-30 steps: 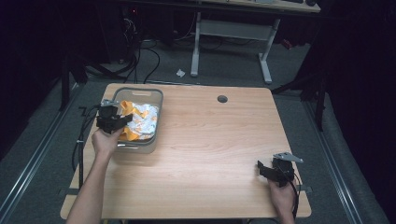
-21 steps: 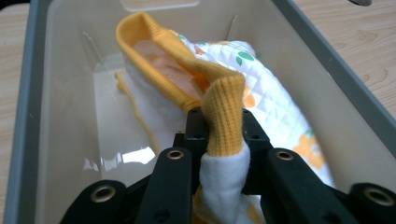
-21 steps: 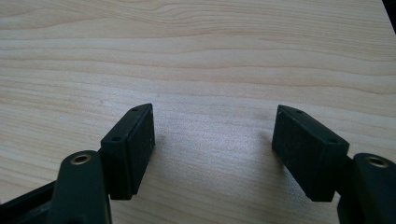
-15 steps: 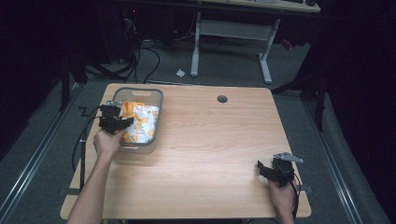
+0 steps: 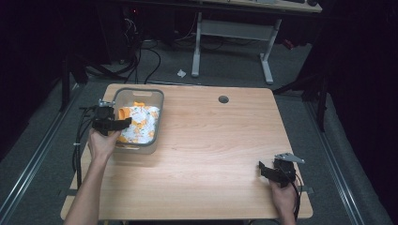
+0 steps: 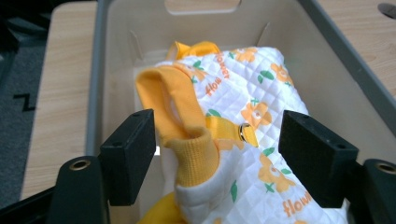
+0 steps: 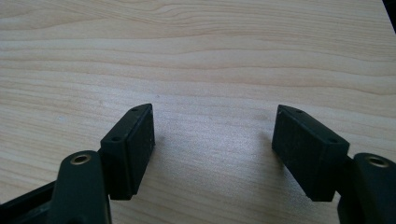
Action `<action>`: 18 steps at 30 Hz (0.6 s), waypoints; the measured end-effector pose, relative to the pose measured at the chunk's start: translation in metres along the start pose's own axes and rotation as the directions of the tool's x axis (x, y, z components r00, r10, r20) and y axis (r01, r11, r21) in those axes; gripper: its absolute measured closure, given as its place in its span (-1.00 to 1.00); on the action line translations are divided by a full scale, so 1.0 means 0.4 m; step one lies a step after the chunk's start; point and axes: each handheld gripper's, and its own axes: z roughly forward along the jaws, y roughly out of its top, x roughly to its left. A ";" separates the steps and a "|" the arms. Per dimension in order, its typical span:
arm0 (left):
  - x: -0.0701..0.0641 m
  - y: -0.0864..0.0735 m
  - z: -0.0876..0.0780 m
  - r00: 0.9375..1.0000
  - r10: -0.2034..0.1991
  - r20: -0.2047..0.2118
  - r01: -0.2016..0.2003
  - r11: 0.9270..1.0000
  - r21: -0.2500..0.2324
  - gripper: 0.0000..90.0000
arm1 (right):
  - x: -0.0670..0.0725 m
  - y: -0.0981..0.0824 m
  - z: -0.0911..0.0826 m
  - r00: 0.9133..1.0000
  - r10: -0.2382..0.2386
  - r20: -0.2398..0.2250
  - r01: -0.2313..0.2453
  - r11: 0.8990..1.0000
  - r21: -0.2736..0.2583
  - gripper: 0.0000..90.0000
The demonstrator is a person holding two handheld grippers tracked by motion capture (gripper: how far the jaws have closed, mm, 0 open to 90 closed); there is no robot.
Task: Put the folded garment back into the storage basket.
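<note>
Around the table (image 5: 202,154) the room is very dark, so only a grey floor (image 5: 225,70), some black cables (image 5: 141,56) and the white legs of another desk (image 5: 232,42) can be made out behind it. The table itself is light wood with a small round hole (image 5: 223,99) near its far edge. At its far left corner stands a grey bin (image 5: 158,117), and inside it lies a quilted white garment (image 5: 143,124) with orange flowers and yellow trim; its lower part is cut off in the left gripper view, and what kind of garment it is cannot be told. The left gripper (image 5: 126,123) is at the bin's left rim, reaching over the garment, with its jaws spread wide on either side of a yellow ribbed cuff (image 6: 196,156), not pressing it. The right gripper (image 5: 264,169) is low over bare wood near the front right corner, well apart from the bin, its jaws also spread and holding nothing. A small white scrap (image 5: 181,73) lies on the floor.
</note>
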 end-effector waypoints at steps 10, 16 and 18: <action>-0.012 -0.019 -0.100 1.000 0.012 0.013 -0.011 0.995 -0.094 -0.36 | 0.000 0.000 0.000 1.000 0.001 0.000 -0.001 1.000 0.000 -0.33; -0.037 -0.022 -0.130 0.998 0.042 0.041 -0.037 0.992 -0.124 -0.35 | 0.000 0.000 0.000 1.000 0.001 0.000 -0.001 1.000 0.000 -0.33; -0.044 -0.024 -0.130 0.998 0.041 0.050 -0.034 0.991 -0.126 -0.33 | 0.000 0.000 0.000 1.000 0.002 0.000 -0.002 1.000 0.000 -0.33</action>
